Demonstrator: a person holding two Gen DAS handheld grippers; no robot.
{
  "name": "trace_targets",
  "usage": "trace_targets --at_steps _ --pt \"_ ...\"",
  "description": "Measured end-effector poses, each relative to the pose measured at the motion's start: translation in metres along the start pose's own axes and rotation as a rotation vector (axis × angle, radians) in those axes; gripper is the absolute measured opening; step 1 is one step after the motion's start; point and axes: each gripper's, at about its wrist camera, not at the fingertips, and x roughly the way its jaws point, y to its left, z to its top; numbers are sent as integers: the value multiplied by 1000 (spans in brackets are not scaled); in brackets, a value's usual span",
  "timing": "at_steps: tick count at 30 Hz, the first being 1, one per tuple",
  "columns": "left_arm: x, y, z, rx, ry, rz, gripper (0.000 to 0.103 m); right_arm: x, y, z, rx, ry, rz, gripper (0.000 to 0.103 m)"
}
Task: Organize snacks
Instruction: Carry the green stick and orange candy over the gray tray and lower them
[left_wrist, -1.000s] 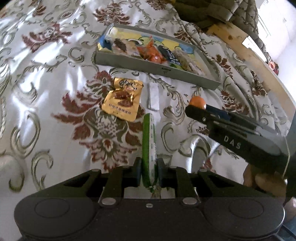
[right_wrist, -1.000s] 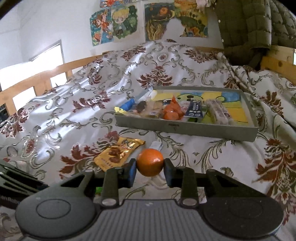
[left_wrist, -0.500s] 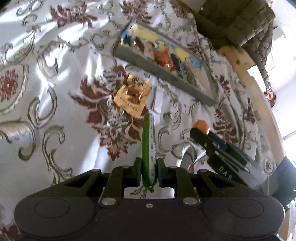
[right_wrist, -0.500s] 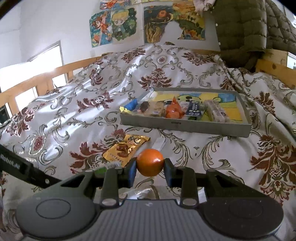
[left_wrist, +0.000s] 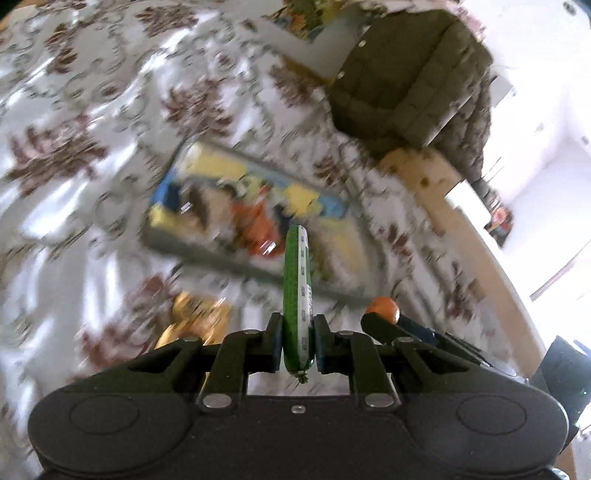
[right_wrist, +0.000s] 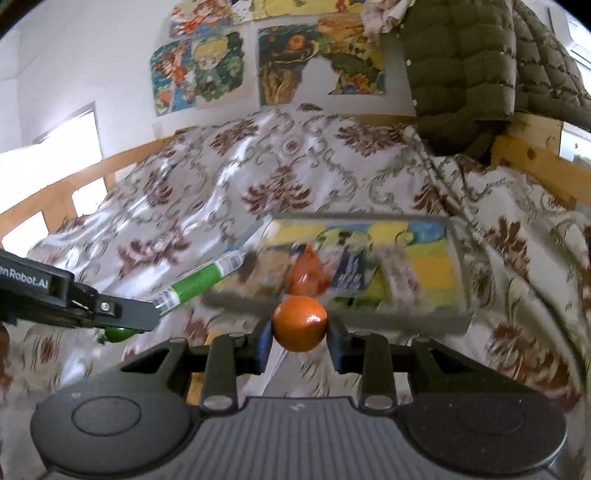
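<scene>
Both hands loaded, above the patterned bedspread (right_wrist: 207, 192). Left gripper (left_wrist: 298, 343) clamped nearly shut on a green sausage stick (left_wrist: 295, 291), which juts forward toward the tray (right_wrist: 460, 258). Right gripper (right_wrist: 299, 345) partly closed on a small orange ball-shaped snack (right_wrist: 300, 324), pads touching both sides. Tray already holds several snacks: orange packets, a dark wrapper, others too blurred to name. A yellow packet (left_wrist: 192, 321) lies on the bedspread short of the tray. Judged midway: two items in transit, at least one left to collect.
</scene>
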Motion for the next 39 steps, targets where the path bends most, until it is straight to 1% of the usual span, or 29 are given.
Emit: trace_targets --at_steps 3,5,9,12,19,23,26,28,31,33,36,39 --pt "19 -12 15 16 -32 -37 18 6 -17 21 25 -24 -26 35" --pt "30 -18 22 29 -43 -47 18 12 -29 32 40 -30 -40 35" --pt "55 -26 39 38 -53 -42 18 32 -49 50 56 -22 -50 35" --pt "72 -23 52 26 -63 -32 18 56 -57 56 36 -18 -48 35" --pt "115 -13 80 82 -68 14 18 130 -70 52 51 30 -18 35" --pt "139 -2 90 114 -71 33 18 160 -73 42 48 62 -18 35" --pt "156 8 95 131 -72 55 18 172 -76 35 48 75 -25 35" --pt "165 13 97 162 -70 82 18 178 -78 31 47 79 -31 36" --pt "179 20 98 215 -43 126 18 185 -80 26 48 77 -42 35" --pt "186 26 98 225 -24 145 18 187 -78 24 40 68 -51 36" --pt "193 33 97 236 -9 162 18 189 -72 24 5 62 -70 36" --pt "195 36 94 264 -13 170 18 192 -69 25 -19 62 -89 36"
